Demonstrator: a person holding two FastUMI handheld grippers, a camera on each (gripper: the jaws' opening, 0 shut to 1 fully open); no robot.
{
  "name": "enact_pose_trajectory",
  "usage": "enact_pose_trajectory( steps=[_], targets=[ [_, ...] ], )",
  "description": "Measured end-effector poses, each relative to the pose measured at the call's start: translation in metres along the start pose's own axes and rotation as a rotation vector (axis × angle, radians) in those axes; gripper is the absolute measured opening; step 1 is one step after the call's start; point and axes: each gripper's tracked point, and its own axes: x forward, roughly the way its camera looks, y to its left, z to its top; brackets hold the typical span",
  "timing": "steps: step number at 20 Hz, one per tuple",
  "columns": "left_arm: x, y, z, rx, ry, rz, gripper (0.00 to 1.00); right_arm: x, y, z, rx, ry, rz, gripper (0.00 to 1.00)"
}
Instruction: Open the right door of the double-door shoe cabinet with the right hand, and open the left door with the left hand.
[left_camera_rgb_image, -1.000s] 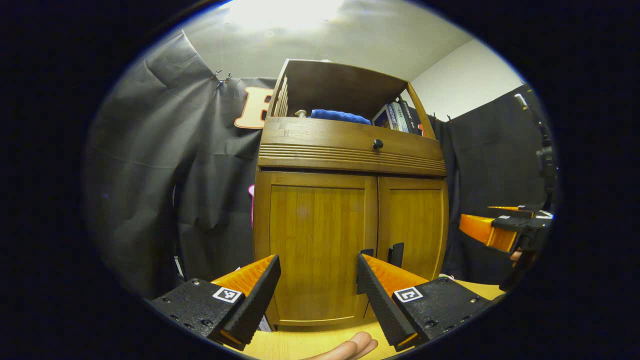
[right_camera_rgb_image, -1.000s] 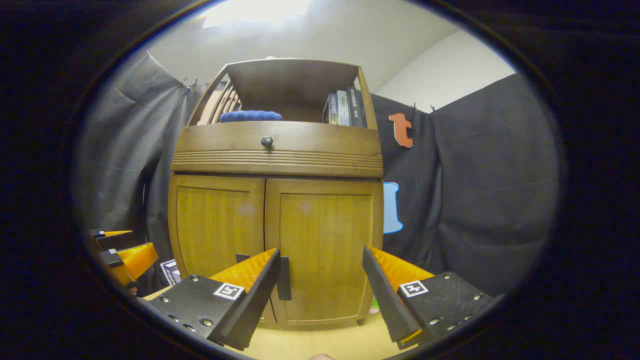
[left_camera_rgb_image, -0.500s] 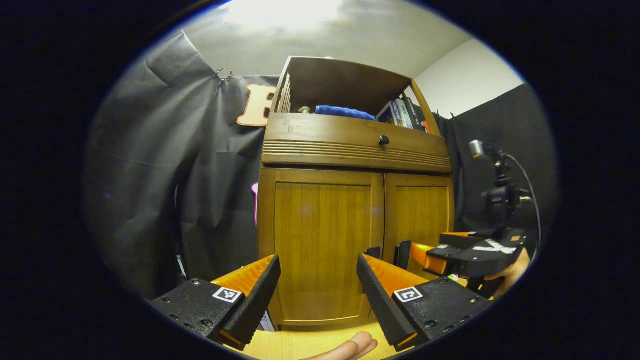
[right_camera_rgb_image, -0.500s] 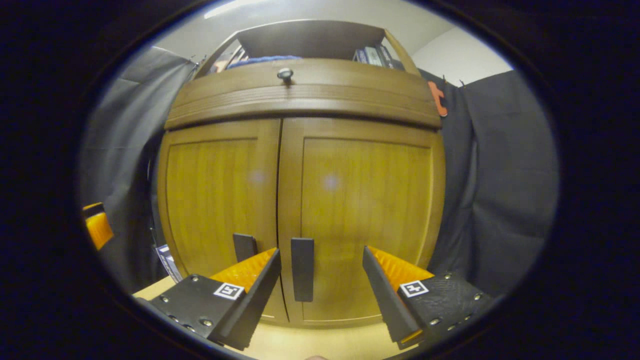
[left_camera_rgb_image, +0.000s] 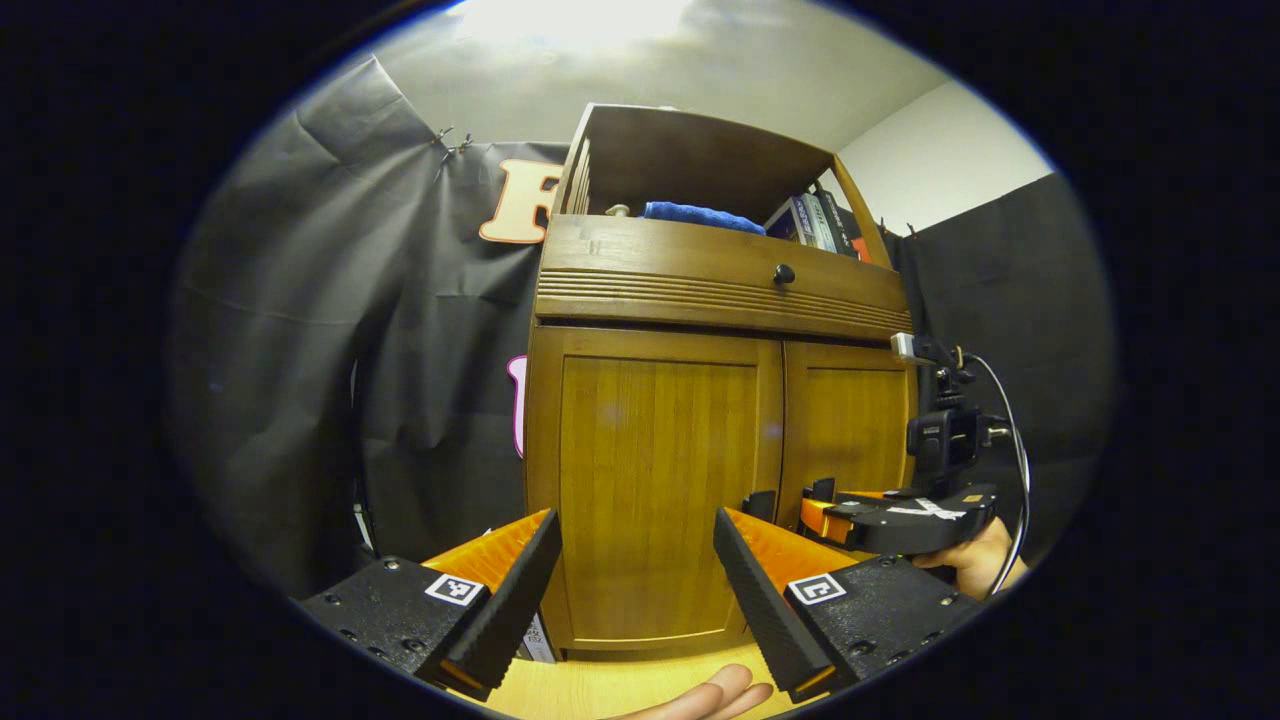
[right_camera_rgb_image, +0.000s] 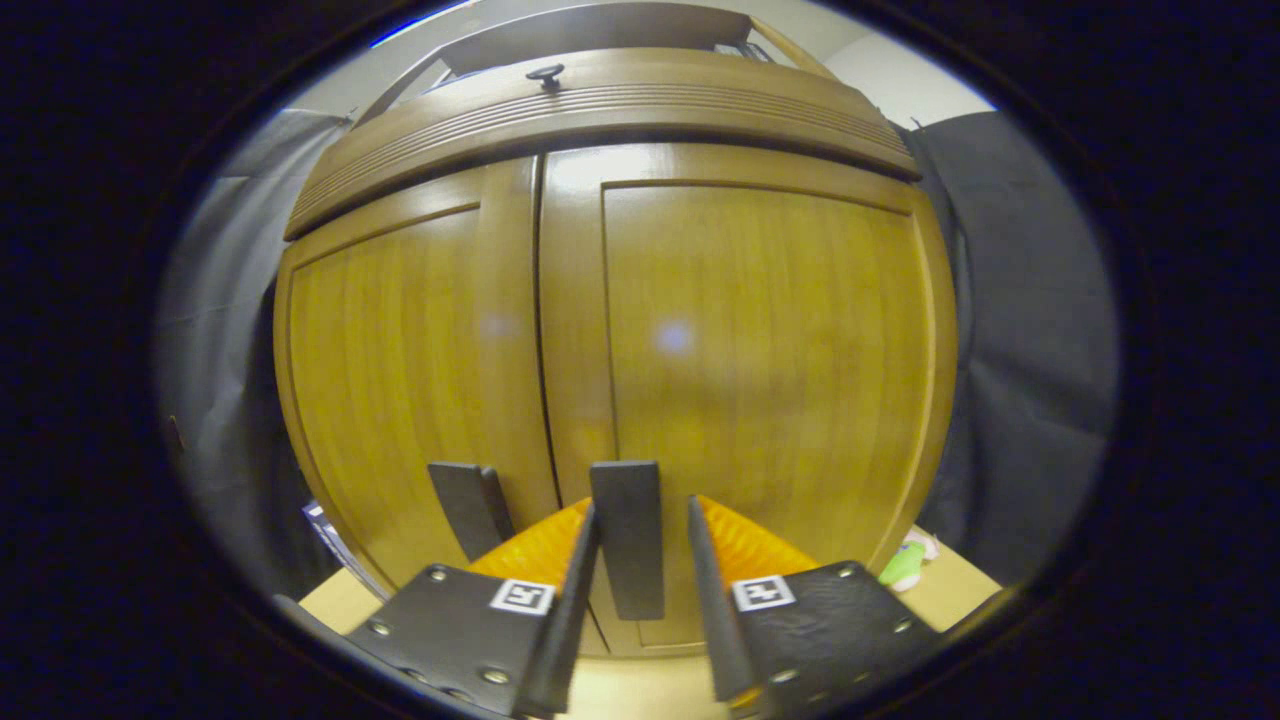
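Cabinet (left_camera_rgb_image: 700, 400) stands on the bench (right_camera_rgb_image: 640, 690), both doors closed. Right claw (right_camera_rgb_image: 640, 560) brackets the right door's handle (right_camera_rgb_image: 627, 530), contact unclear. Left claw (left_camera_rgb_image: 635, 570) released, apart. Rigid hinged wood; pull by handle.

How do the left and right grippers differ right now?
The left gripper gapes wide; the right gripper is narrowed. The left gripper sits back from the left door, holding nothing; the right gripper straddles the right door handle. Neither clamps anything yet.
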Motion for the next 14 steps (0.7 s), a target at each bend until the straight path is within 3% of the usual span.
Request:
enact_pose_trajectory(
  steps=[2, 4, 6, 14],
  targets=[
    [-0.001, 0.001, 0.001, 0.001, -0.003, 0.003, 0.92, 0.003, 0.001, -0.010, -0.044, 0.015, -0.026, 0.34],
    [-0.003, 0.002, 0.004, -0.004, -0.008, 0.004, 0.92, 0.005, -0.001, -0.020, -0.035, 0.037, -0.035, 0.37],
    [-0.004, 0.003, 0.007, -0.009, -0.014, 0.008, 0.92, 0.002, 0.000, -0.020, -0.026, 0.027, 0.011, 0.29],
    [-0.002, 0.006, 0.001, -0.017, 0.016, 0.027, 0.92, -0.022, -0.005, -0.022, -0.016, 0.012, 0.118, 0.29]
  ],
)
